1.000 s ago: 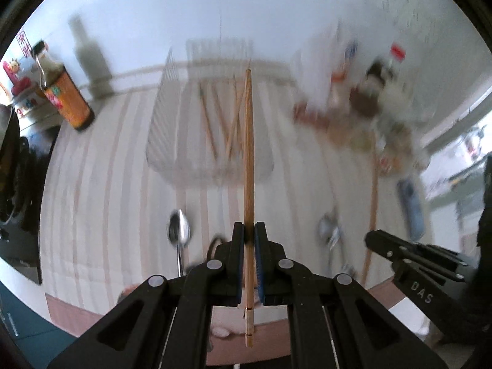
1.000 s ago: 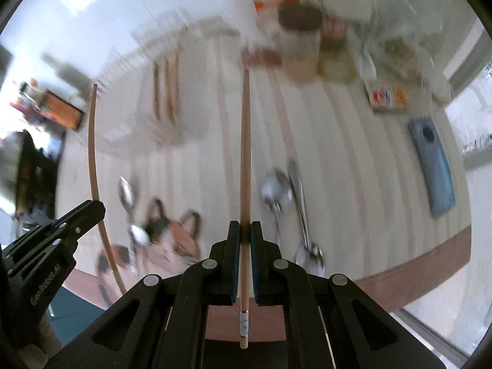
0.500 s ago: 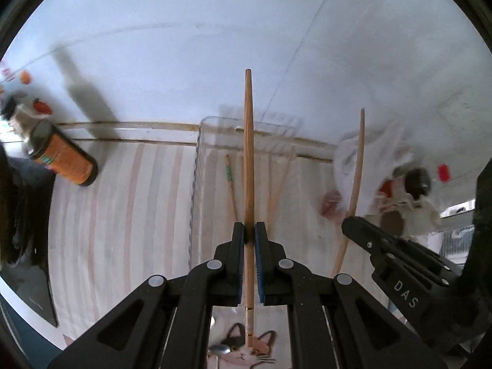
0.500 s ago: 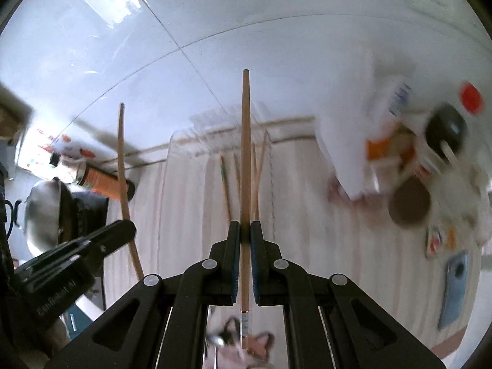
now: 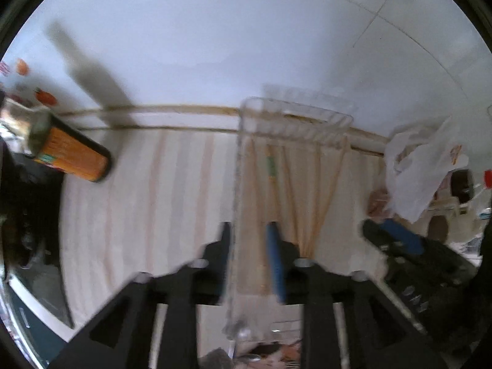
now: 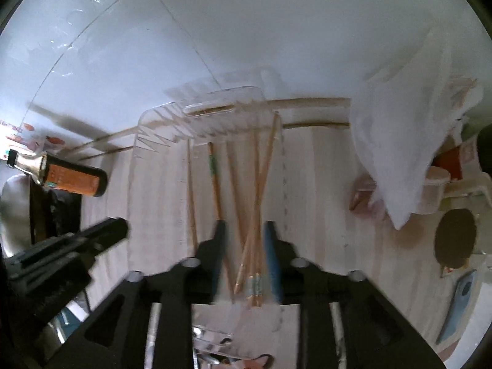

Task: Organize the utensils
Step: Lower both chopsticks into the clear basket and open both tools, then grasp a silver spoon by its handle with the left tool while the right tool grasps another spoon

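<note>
Nearest in the right wrist view, the right claw (image 6: 244,253) stands with its fingers spread apart and nothing between them. Just beyond and below the gap lie the chopsticks (image 6: 253,212), a loose bundle crossing one another on the floor of the clear plastic tray (image 6: 160,117), their butt ends fanned out close to the fingertips. One chopstick with a green band (image 6: 213,167) lies a little left of the bundle, and another lies alone further left. The left claw (image 5: 249,259) is likewise spread wide and empty, hovering over the tray's left wall; motion blur softens this view. The tray rests on the pale striped tabletop (image 6: 323,184). To the left lies an orange-labelled bottle (image 6: 73,180), to the right a white plastic bag (image 6: 399,153), and behind them the white wall (image 6: 276,30).
</note>
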### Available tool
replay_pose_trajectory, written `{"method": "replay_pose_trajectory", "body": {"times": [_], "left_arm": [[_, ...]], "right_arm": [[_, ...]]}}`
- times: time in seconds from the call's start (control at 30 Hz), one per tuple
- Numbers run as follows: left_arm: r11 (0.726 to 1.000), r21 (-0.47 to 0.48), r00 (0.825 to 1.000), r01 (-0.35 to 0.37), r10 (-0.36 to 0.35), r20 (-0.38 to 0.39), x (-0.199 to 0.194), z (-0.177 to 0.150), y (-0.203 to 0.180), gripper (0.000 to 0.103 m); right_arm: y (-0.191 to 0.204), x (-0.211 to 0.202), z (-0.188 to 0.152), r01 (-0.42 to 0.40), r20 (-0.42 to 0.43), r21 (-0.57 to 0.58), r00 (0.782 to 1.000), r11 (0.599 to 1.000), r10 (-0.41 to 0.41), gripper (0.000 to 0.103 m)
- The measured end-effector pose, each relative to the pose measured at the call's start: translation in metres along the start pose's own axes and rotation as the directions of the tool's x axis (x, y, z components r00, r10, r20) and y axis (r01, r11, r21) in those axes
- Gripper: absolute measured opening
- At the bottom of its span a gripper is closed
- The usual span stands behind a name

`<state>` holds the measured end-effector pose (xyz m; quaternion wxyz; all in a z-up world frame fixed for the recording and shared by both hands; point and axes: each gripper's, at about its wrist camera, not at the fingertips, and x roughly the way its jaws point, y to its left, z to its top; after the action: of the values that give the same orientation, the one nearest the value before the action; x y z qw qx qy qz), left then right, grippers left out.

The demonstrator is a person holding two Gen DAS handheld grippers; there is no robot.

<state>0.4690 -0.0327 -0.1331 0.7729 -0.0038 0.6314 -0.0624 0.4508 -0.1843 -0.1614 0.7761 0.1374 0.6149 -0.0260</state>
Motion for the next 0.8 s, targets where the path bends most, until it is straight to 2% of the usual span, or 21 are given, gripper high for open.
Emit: {"method": "replay_pose_trajectory", "body": {"times": [0.03, 0.17, 0.23, 0.3, 0.4, 0.53, 0.7, 0.8], "left_arm": [[1.000, 0.000, 0.999, -0.029, 0.029, 0.033, -0.006, -0.002, 0.003, 0.053], [0.995, -0.025, 0.983, -0.096, 0.098, 0.153, -0.030, -0.022, 0.013, 0.070], [0.993, -0.038, 0.972, -0.111, 0.116, 0.205, -0.040, -0.033, 0.017, 0.090], [0.993, -0.046, 0.957, -0.112, 0.120, 0.262, -0.048, -0.047, 0.021, 0.102], [0.993, -0.033, 0.952, -0.116, 0.121, 0.281, -0.054, -0.065, 0.022, 0.103], [0.992, -0.027, 0.952, -0.120, 0.122, 0.280, -0.054, -0.094, 0.022, 0.103], [0.990, 0.025, 0.977, -0.141, 0.135, 0.165, -0.025, -0.152, 0.017, 0.103], [0.987, 0.064, 0.987, -0.145, 0.140, 0.074, 0.009, -0.187, 0.016, 0.102]], "right_arm": [[-0.001, -0.003, -0.001, 0.009, 0.010, 0.001, 1.000, 1.000, -0.009, 0.035], [-0.008, -0.030, -0.013, 0.058, 0.078, 0.001, 0.995, 0.998, -0.058, 0.036], [-0.010, -0.043, -0.021, 0.087, 0.114, 0.009, 0.990, 0.996, -0.088, 0.041], [-0.016, -0.059, -0.032, 0.099, 0.152, 0.024, 0.983, 0.995, -0.102, 0.051], [-0.026, -0.079, -0.053, 0.094, 0.207, 0.048, 0.973, 0.994, -0.102, 0.059], [-0.044, -0.094, -0.088, 0.078, 0.256, 0.091, 0.962, 0.993, -0.099, 0.063], [-0.074, -0.090, -0.145, 0.069, 0.222, 0.142, 0.970, 0.988, -0.099, 0.063], [-0.095, -0.077, -0.180, 0.072, 0.172, 0.177, 0.980, 0.982, -0.103, 0.063]]}}
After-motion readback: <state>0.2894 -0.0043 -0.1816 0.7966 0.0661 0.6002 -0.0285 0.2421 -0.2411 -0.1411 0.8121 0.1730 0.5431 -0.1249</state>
